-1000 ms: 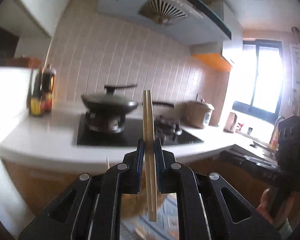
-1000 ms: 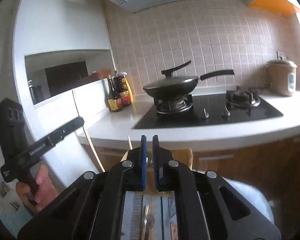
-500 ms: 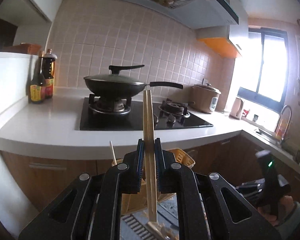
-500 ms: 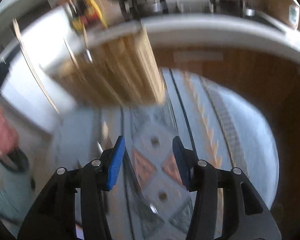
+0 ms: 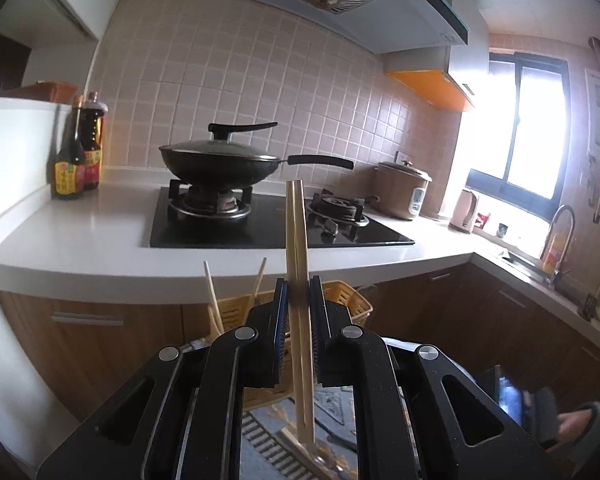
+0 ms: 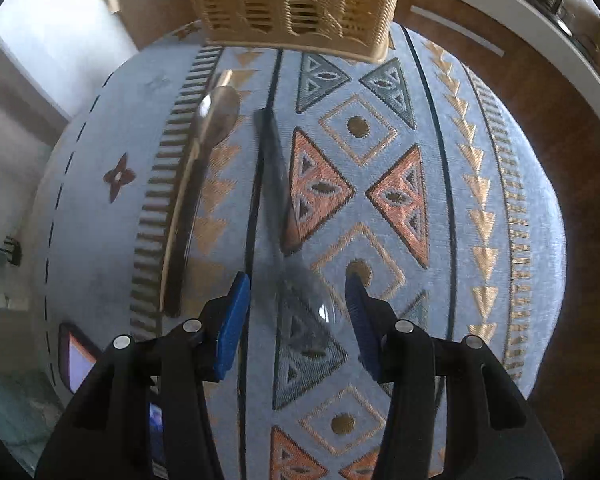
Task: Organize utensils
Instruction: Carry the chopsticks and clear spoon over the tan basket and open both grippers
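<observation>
My left gripper point(image 5: 298, 300) is shut on a pair of wooden chopsticks point(image 5: 298, 272), held upright in front of the yellow slatted basket point(image 5: 340, 300), which has other chopsticks point(image 5: 214, 300) standing in it. My right gripper point(image 6: 298, 304) is open and points down at the patterned cloth point(image 6: 480, 168). A dark spoon point(image 6: 276, 200) lies on the cloth with its bowl between my open jaws. A metal spoon point(image 6: 204, 152) lies to its left. The basket point(image 6: 296, 4) stands at the far edge of the cloth.
Behind the basket is a white counter point(image 5: 80, 232) with a black hob, a lidded wok point(image 5: 220, 160), sauce bottles point(image 5: 76, 160), and a rice cooker point(image 5: 400, 192). Wooden cabinets point(image 5: 500, 320) run below. A sink point(image 5: 556, 248) is at the right.
My right gripper has swung from facing the counter down to the cloth and opened over the dark spoon. My left gripper keeps its hold on the chopsticks, now nearer the basket.
</observation>
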### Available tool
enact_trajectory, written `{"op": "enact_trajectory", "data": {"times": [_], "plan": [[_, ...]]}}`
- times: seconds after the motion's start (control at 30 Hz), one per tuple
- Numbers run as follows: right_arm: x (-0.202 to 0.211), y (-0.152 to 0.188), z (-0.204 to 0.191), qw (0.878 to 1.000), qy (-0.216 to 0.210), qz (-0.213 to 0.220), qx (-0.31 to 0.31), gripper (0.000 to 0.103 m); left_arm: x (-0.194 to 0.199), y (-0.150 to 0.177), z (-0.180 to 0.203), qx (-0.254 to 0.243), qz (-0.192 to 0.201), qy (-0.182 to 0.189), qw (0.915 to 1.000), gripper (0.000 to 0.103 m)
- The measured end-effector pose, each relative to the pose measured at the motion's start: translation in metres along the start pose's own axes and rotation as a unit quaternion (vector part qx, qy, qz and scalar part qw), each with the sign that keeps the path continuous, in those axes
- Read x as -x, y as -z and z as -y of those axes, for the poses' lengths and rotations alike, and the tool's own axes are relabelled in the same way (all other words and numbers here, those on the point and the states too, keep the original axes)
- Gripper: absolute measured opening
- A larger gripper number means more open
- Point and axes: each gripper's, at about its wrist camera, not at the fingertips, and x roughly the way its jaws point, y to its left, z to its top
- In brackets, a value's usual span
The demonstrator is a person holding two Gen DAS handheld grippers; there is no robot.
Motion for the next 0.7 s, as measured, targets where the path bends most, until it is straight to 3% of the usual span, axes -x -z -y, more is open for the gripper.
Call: {"op": "enact_trajectory", "data": {"times": [0.13,0.2,0.37,0.53,0.67,0.7], "plan": [[-0.012,-0.017,-0.01,1.0,0.007,-0.009,0.011,0.03,0.002,0.001,0.006,-0.012,-0.002,-0.001,0.9999,0.009],[-0.017,-0.026,-0.02,0.999,0.012,-0.024,0.031,0.016,0.004,0.001,0.009,-0.019,-0.002,-0.003,0.9998,0.009],[-0.017,-0.033,-0.029,0.999,0.01,-0.026,0.042,0.01,0.006,0.002,0.013,-0.036,0.006,-0.012,0.9993,0.009],[0.036,-0.039,-0.019,0.994,-0.049,0.096,-0.011,0.01,0.007,-0.006,0.007,-0.029,0.031,-0.023,0.9988,0.009],[0.095,-0.06,-0.009,0.965,-0.098,0.239,-0.043,0.01,0.002,-0.024,0.003,-0.023,0.06,-0.029,0.9975,0.009],[0.11,-0.071,-0.006,0.953,-0.113,0.277,-0.055,0.01,0.001,-0.028,0.002,-0.022,0.067,-0.031,0.997,0.009]]}}
